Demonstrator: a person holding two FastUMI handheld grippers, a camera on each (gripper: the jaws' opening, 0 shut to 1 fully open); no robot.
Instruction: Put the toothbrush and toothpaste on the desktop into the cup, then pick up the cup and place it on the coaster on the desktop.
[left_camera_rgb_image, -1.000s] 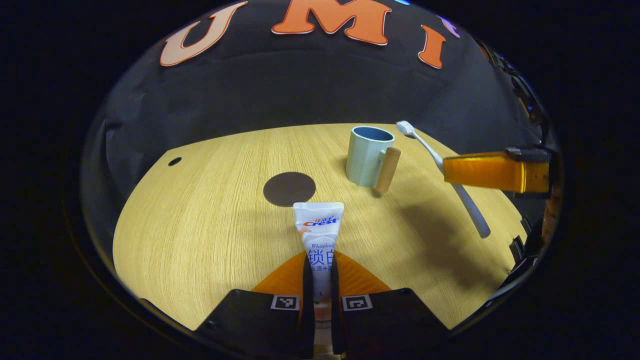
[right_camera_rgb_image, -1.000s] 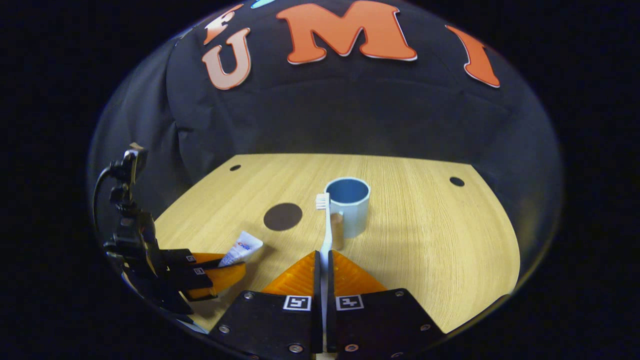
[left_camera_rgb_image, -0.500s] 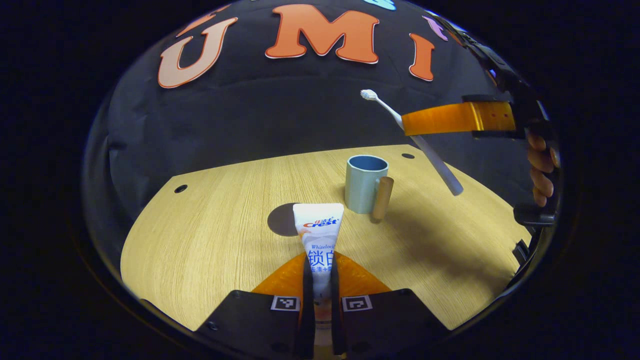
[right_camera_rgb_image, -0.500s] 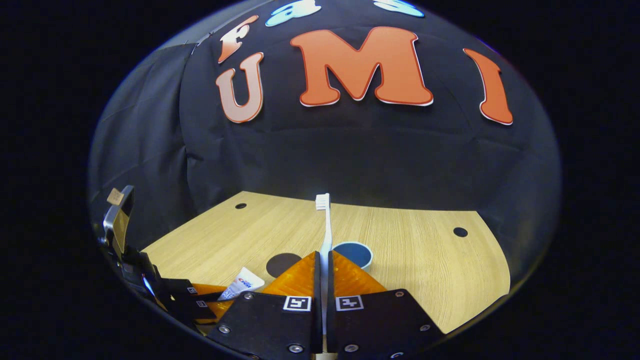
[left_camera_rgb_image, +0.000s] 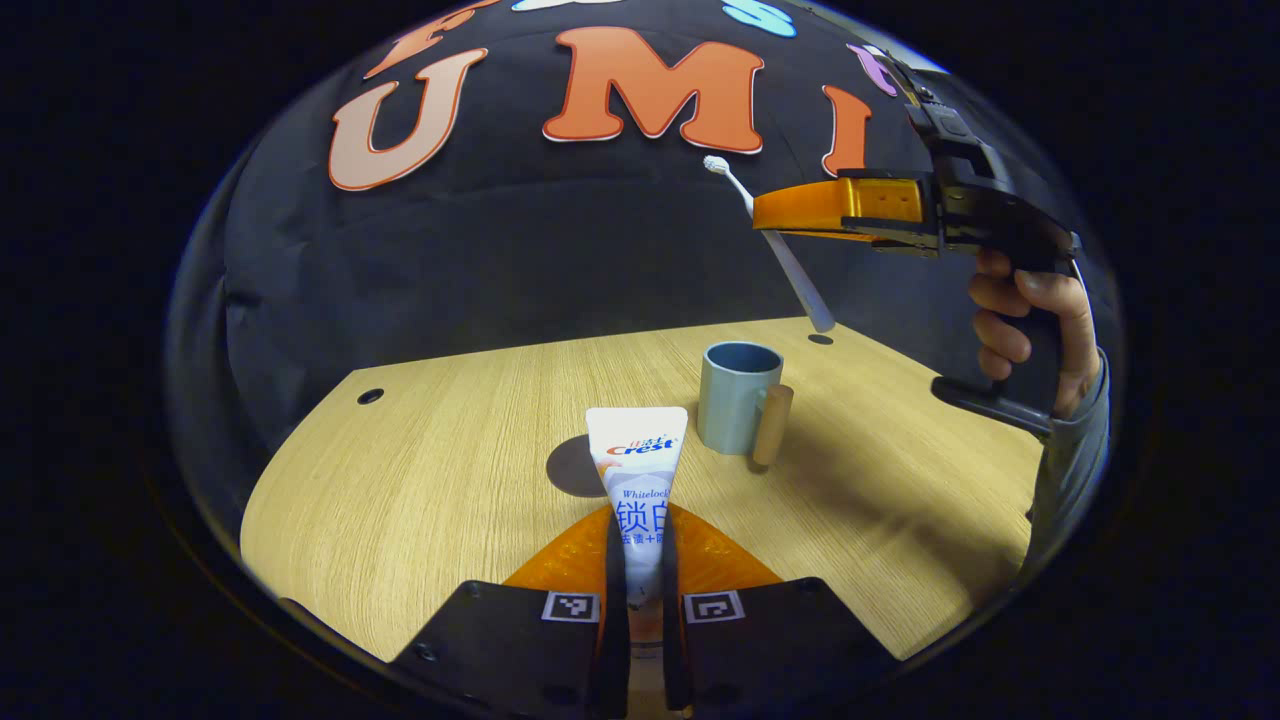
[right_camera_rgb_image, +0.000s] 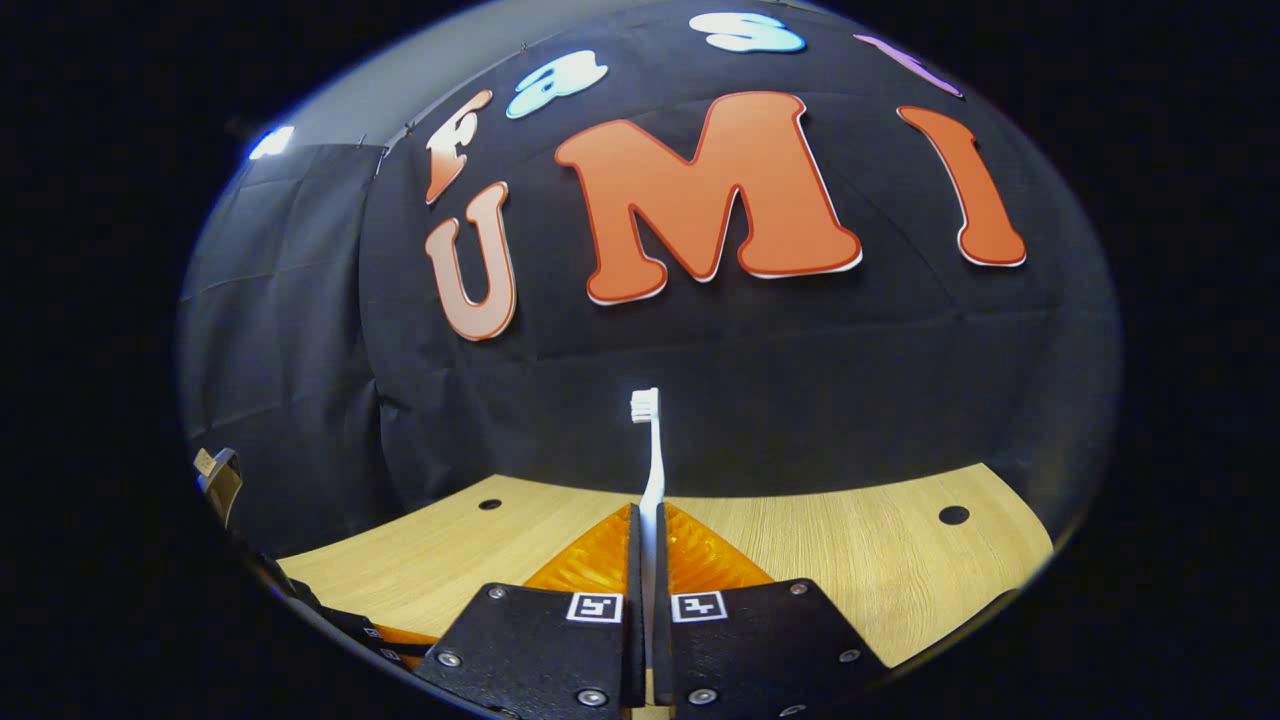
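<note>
My left gripper (left_camera_rgb_image: 640, 535) is shut on a white toothpaste tube (left_camera_rgb_image: 637, 465), whose flat end points toward the coaster. A dark round coaster (left_camera_rgb_image: 572, 466) lies on the wooden desktop, partly hidden behind the tube. To its right stands a pale blue cup (left_camera_rgb_image: 737, 397) with a wooden handle. My right gripper (right_camera_rgb_image: 648, 530) is shut on a white toothbrush (right_camera_rgb_image: 650, 460), bristles pointing away. In the left gripper view that right gripper (left_camera_rgb_image: 770, 212) hangs high above the cup, with the toothbrush (left_camera_rgb_image: 775, 250) tilted and its handle end down over the cup's far rim.
A hand (left_camera_rgb_image: 1030, 325) in a grey sleeve holds the right gripper at the right edge. The wooden desktop (left_camera_rgb_image: 430, 450) has small dark holes near its back corners (left_camera_rgb_image: 370, 396). The black booth wall rises close behind the table.
The right gripper has risen and tipped upward with the toothbrush, so the cup dropped out of its view. It moved left, closer over the cup. The left gripper stayed almost still.
</note>
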